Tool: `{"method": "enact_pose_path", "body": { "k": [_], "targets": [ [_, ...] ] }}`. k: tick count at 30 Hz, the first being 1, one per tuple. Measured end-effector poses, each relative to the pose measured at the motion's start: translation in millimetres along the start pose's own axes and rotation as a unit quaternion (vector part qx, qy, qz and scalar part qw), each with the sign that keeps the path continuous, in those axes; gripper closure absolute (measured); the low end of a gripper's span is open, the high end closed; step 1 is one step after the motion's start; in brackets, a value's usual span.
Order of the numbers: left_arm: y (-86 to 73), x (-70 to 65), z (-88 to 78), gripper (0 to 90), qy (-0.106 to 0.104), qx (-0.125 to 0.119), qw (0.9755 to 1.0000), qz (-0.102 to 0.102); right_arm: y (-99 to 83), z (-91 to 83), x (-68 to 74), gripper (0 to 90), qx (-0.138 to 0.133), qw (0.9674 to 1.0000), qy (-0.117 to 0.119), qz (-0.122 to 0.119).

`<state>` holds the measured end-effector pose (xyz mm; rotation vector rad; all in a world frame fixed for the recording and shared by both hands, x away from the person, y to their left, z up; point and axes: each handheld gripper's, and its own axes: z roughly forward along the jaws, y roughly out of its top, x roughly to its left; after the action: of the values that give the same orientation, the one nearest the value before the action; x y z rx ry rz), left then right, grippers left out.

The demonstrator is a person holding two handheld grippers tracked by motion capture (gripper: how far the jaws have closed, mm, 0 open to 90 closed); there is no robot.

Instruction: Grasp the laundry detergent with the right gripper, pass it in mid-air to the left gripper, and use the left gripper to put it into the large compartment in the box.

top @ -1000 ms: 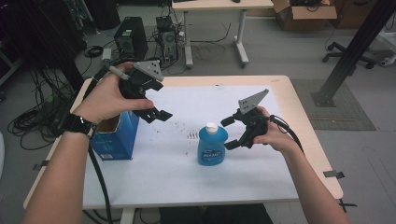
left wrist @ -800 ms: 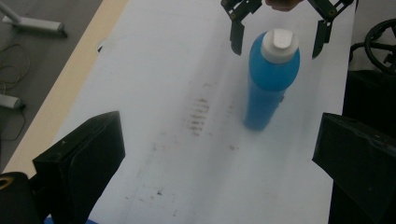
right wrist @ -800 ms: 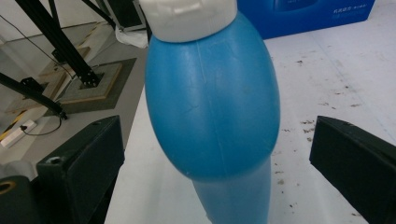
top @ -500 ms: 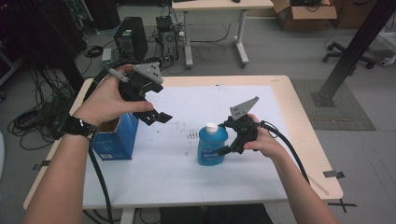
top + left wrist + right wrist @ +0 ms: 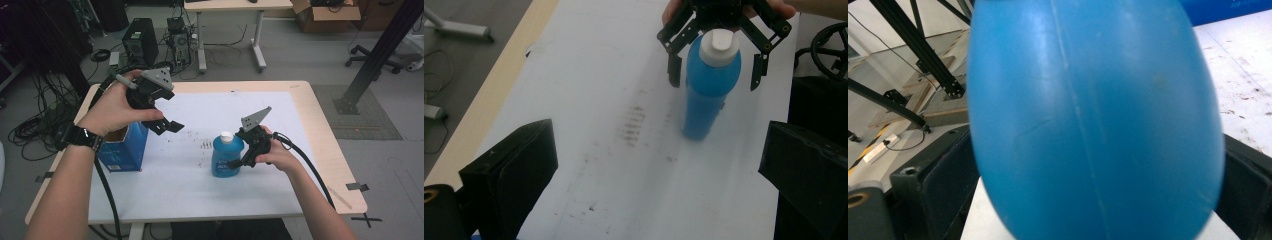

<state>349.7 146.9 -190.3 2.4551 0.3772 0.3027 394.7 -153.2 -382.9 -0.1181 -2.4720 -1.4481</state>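
Observation:
A blue bottle (image 5: 225,159) with a white cap stands upright on the white table cover (image 5: 200,190). My right gripper (image 5: 231,161) is open, its jaws straddling the bottle's body with a small gap on each side. The left gripper view shows that gripper (image 5: 714,75) from the front, with the bottle (image 5: 704,95) between its fingers (image 5: 674,70). In the right gripper view the bottle (image 5: 1093,115) sits close between the two jaws. My left gripper (image 5: 167,127) hovers open above the table's left part, beside a blue box (image 5: 122,150), nothing between its jaws.
The blue box stands open-topped near the left edge of the table (image 5: 320,115). Dark smudges (image 5: 205,145) mark the cover left of the bottle. A black cable (image 5: 305,160) trails from the right gripper. Computers and cables lie on the floor behind.
My right gripper has slid left from beside the bottle until its jaws straddle it. The left gripper has barely moved.

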Motion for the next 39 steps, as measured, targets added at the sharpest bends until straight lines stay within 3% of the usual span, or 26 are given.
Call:
{"method": "enact_pose_path", "body": {
  "k": [13,27,39],
  "targets": [
    [-0.7,-1.1,-2.3,2.5,0.002,-0.001,1.0,-0.001,-0.5,2.3,-1.6,12.8,-0.014,0.9999,-0.009,-0.001],
    [-2.5,-1.2,-3.5,2.5,0.002,-0.003,1.0,-0.001,-2.3,5.5,-1.7,23.8,-0.006,0.9999,-0.008,-0.004],
    [-1.6,-0.9,-2.7,2.5,0.001,-0.002,1.0,0.0,-4.7,4.3,-1.9,27.8,-0.008,0.9999,-0.011,-0.006]
  ]
}}
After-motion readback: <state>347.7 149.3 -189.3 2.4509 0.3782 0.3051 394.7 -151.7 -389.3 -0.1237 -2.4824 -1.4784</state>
